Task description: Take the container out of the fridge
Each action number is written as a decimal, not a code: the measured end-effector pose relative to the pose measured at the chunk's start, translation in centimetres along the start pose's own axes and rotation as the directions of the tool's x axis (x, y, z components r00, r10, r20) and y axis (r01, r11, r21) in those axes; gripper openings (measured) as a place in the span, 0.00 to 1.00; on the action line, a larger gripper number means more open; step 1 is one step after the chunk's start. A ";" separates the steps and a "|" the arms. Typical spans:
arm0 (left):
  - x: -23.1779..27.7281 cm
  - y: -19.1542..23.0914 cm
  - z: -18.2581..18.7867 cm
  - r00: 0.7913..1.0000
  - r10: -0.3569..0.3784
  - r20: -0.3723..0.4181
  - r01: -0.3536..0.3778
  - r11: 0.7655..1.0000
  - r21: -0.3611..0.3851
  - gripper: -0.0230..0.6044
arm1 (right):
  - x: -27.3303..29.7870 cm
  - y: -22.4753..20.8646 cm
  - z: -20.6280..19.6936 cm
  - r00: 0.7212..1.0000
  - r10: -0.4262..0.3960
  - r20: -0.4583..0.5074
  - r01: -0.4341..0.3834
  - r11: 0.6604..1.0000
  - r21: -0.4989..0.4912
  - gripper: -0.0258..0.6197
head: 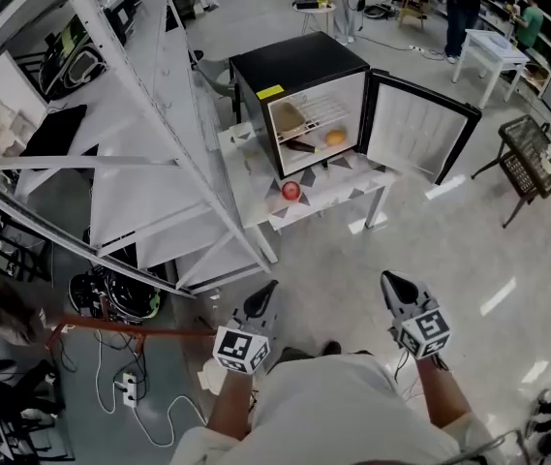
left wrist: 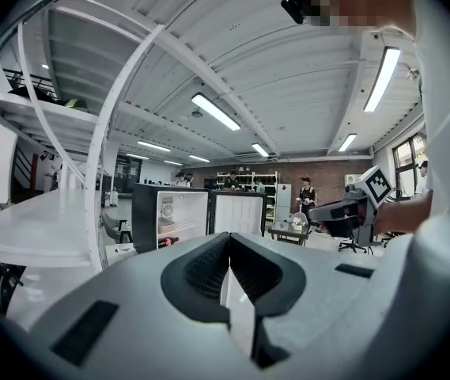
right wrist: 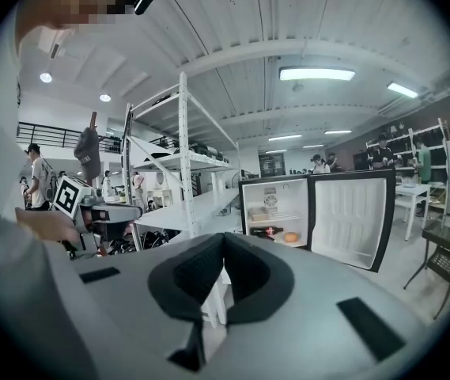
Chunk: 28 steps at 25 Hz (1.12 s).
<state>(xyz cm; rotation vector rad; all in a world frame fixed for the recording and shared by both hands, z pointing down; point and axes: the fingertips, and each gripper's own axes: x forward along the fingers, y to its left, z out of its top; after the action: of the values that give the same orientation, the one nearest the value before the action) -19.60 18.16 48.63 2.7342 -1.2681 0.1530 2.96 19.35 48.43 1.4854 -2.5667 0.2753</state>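
Beige boxy container (head: 288, 119) | upper shelf (head: 325, 114) | fridge (head: 294, 66) door open

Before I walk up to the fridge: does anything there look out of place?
Only the red round fruit: it lies loose on the table in front of the open fridge, while an orange fruit sits inside.

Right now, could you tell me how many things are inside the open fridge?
3: a container on the upper shelf, a dark bottle below it, an orange beside that. Others may be hidden.
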 end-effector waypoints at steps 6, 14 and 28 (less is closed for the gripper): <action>1.2 -1.6 -0.8 1.000 0.022 -0.010 -0.022 1.000 -0.021 0.04 | -0.2 -1.8 -1.0 1.000 0.015 -0.012 -0.015 1.000 0.012 0.05; 3.0 -1.2 -1.1 1.000 0.022 -0.019 -0.023 0.999 -0.040 0.04 | 1.4 -2.9 -1.0 0.999 0.026 -0.021 -0.026 1.000 0.013 0.05; 11.6 5.8 -0.5 0.999 -0.032 -0.010 0.032 0.997 -0.065 0.04 | 9.1 -7.9 0.3 0.997 -0.040 -0.068 0.039 0.999 -0.002 0.05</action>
<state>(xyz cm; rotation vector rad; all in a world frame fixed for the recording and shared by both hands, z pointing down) -16.63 5.82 51.16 2.6935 -1.2041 0.1217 5.35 7.80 50.83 1.4983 -2.4818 0.3139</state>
